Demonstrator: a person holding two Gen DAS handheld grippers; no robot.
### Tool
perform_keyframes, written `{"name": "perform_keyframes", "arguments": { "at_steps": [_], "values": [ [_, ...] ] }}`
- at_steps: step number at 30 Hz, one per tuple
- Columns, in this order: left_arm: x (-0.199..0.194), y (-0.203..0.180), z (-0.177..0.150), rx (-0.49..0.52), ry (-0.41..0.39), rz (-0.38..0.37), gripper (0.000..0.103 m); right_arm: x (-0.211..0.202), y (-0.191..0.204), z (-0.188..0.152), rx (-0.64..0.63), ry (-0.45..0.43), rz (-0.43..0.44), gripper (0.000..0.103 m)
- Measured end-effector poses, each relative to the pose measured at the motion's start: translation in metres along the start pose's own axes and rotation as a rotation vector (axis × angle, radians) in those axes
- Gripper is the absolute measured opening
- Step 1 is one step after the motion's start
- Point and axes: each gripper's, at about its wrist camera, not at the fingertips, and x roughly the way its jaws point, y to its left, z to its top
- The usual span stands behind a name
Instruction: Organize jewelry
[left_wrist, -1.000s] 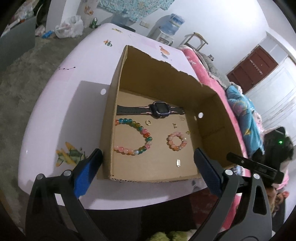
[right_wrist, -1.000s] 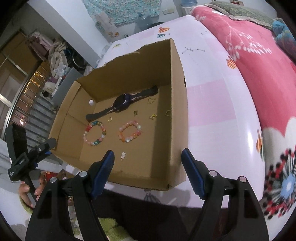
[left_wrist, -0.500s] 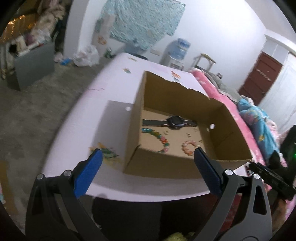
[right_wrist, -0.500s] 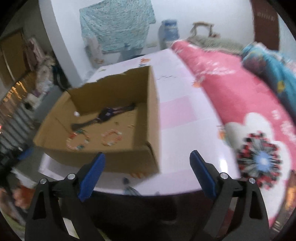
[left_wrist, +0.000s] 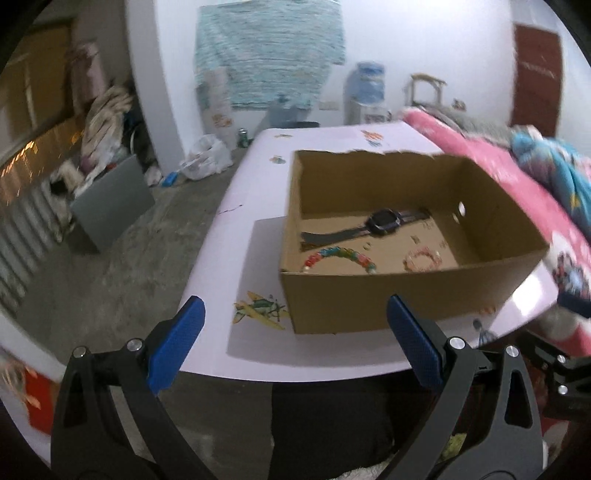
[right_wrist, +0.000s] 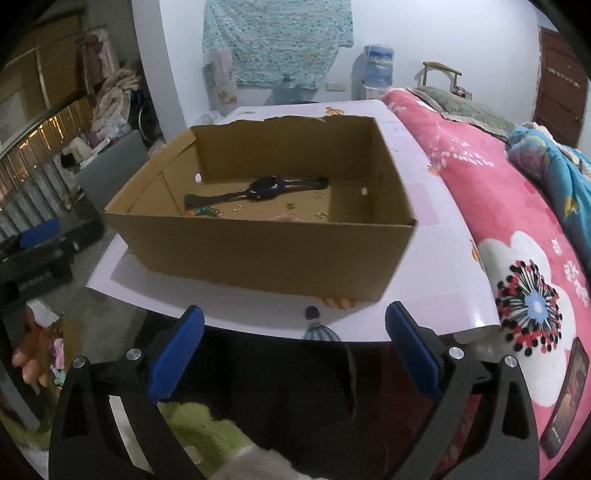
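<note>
An open cardboard box (left_wrist: 388, 299) (right_wrist: 258, 251) stands on a pale pink table (left_wrist: 236, 229). Inside lie a dark wristwatch (left_wrist: 384, 221) (right_wrist: 266, 187), a multicoloured bead bracelet (left_wrist: 343, 254), a small pink bead bracelet (left_wrist: 423, 258) and tiny gold pieces (right_wrist: 321, 214). My left gripper (left_wrist: 295, 314) is open and empty, held before the box's near left corner, off the table edge. My right gripper (right_wrist: 294, 317) hangs in front of the box's near wall. Its jaws are opening with nothing between them.
Pink floral bedding (right_wrist: 517, 206) runs along the table's right side. A grey cabinet (left_wrist: 110, 199) and clutter sit on the concrete floor at left. A water dispenser (left_wrist: 364, 92) stands by the far wall. A person's hand (right_wrist: 27, 362) shows at the lower left.
Both grippers have drawn back from above the box and tipped up, so the box now shows from the side. The right jaws have spread wider.
</note>
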Motion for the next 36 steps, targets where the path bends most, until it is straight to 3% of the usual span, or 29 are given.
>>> {"name": "perform_keyframes", "arguments": {
  "at_steps": [6, 15, 36],
  "values": [
    [0.002, -0.008, -0.002, -0.047, 0.034, -0.016, 0.095, 0.004, -0.001, 0.004, 0.038, -0.002, -0.042, 0.096],
    [0.013, -0.027, -0.002, -0.026, 0.102, -0.005, 0.095, 0.009, -0.017, 0.009, 0.115, 0.018, -0.067, 0.096],
    [0.027, -0.033, -0.003, -0.046, 0.170, -0.010, 0.095, 0.022, -0.017, 0.018, 0.108, 0.048, -0.073, 0.096]
  ]
}}
